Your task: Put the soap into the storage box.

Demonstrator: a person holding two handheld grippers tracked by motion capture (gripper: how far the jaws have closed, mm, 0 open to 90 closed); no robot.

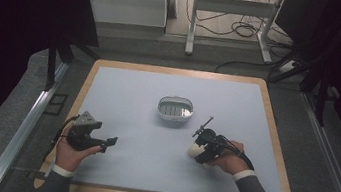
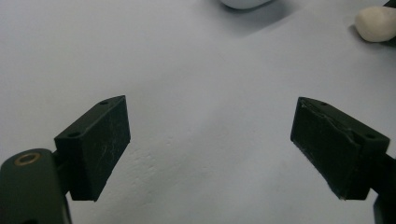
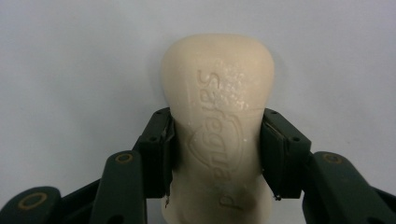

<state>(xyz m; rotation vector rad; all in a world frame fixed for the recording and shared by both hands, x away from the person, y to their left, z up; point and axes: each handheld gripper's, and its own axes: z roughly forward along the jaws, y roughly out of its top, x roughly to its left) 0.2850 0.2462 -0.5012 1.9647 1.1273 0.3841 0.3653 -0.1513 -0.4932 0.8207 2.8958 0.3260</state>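
Pinching a cream-coloured, embossed bar of soap (image 3: 217,130) by its sides, the right gripper (image 1: 200,148) holds it just above or on the pale blue table mat (image 1: 139,162); which one is hard to tell. The soap's near end is cut off in the right gripper view. The left gripper (image 2: 210,144) is spread, holding nothing. A white oval soap dish (image 1: 175,109) sits mid-mat.

The surface (image 1: 141,142) is being overlooked from above, facing forward. It is being viewed closely along each gripper's jaws, the soap (image 3: 219,121) being shared.
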